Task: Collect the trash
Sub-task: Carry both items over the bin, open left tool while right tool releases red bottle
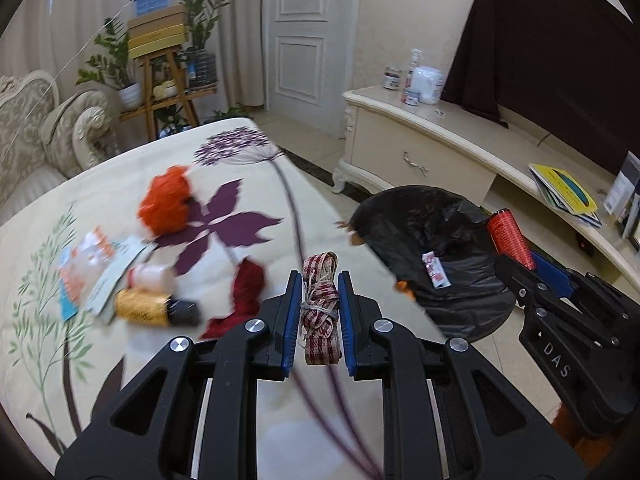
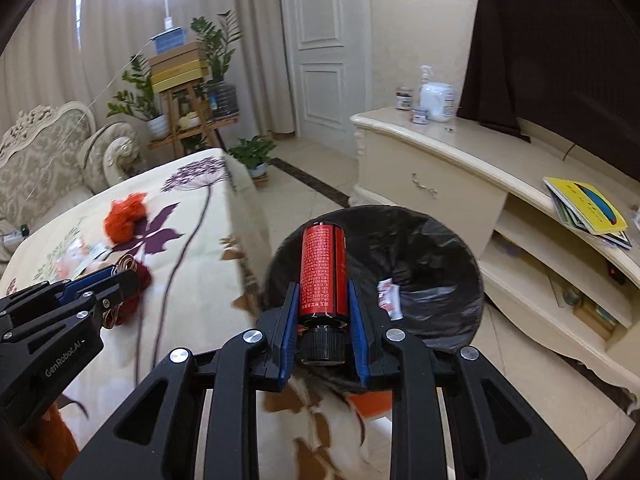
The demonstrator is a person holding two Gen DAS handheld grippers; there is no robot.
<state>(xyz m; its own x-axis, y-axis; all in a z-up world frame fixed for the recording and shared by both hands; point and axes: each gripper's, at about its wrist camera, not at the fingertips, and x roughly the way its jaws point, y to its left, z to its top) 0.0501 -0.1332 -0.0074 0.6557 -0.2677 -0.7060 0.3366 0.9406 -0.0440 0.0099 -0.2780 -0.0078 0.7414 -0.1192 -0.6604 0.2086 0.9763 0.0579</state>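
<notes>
step: carrying to bin (image 2: 460,240) | left gripper (image 1: 320,304) grips ribbon (image 1: 320,308) | right gripper (image 2: 322,304) grips bottle (image 2: 322,268) | next: release over bin

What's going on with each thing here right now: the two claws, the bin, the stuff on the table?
Left gripper: shut on checked ribbon bundle.
Right gripper: shut on red bottle, capped.
Trash bin: open, black-lined, a wrapper inside.
Orange mesh: lying on table.
</notes>
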